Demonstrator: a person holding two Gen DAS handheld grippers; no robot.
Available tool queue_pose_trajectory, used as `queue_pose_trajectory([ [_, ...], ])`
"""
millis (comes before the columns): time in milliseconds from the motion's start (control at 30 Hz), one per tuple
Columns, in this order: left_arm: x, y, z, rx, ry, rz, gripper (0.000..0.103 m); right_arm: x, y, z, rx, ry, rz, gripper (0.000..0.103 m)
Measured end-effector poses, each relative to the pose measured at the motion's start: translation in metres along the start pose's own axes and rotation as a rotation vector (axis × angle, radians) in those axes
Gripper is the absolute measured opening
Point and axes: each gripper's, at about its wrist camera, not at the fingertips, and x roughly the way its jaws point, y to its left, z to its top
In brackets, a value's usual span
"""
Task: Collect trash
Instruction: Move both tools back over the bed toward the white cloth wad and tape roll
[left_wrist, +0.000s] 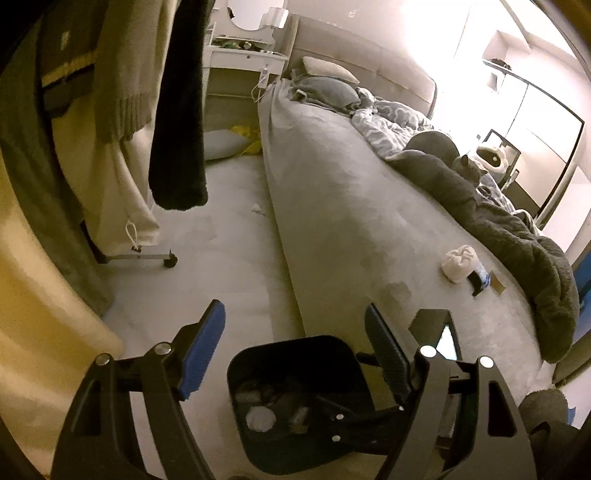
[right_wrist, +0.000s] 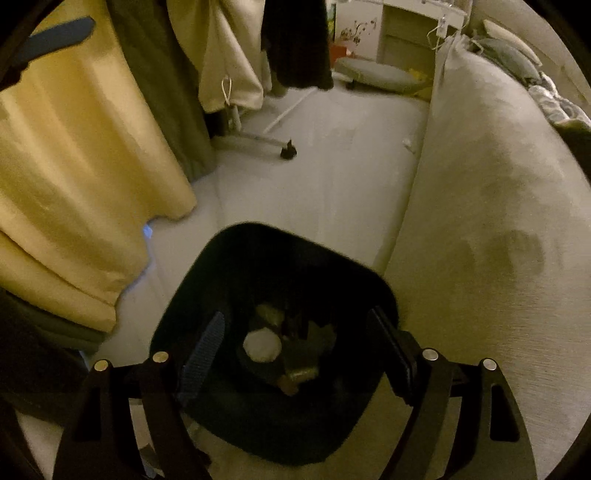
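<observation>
Right gripper stands spread wide at the lower centre of its frame, jaws empty, directly above the mouth of a black trash bin. Nothing lies between the blue left pad and the dark right pad. Inside the bin, at its bottom, rest a white crumpled wad, a small brownish cylinder and further dark scraps that cannot be identified.

Left gripper is likewise spread and empty, lower centre of its frame, above and behind the same bin, whose rim appears between the two fingers. Part of the right gripper's linkage crosses the bin opening at lower right.

Bin position: on the pale floor, just beside the edge of the bed. A yellow curtain hangs at the left of the right wrist view.

Remaining items on the bed, right of centre in the left wrist view: a white crumpled bundle, with a small dark object and a flat tan piece just beside it. A small white scrap lies on the floor near the bed's side, middle of the frame. A dark blanket covers the right part of the bed.
</observation>
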Motion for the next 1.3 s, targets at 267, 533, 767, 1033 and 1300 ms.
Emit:
queue_pose_trajectory([
  [267,-0.005,-0.031,0.013,0.074,-0.021,-0.010,0.085,-0.050,-0.025,0.001,0.028,-0.119,-0.023,0.082],
  [533,0.001,-0.068,0.023,0.136,-0.033,-0.065,0.089,-0.084,-0.062,-0.016,0.080,-0.189,-0.066,0.082],
  [767,0.012,-0.104,0.029,0.165,-0.055,-0.129,0.089,-0.110,-0.099,-0.036,0.115,-0.225,-0.131,0.083],
  [1033,0.032,-0.160,0.038,0.305,-0.076,-0.192,0.091,-0.137,-0.149,-0.058,0.191,-0.272,-0.195,0.089],
  [1300,0.065,-0.191,0.041,0.339,-0.044,-0.241,0.091,-0.158,-0.200,-0.083,0.253,-0.292,-0.260,0.089],
])
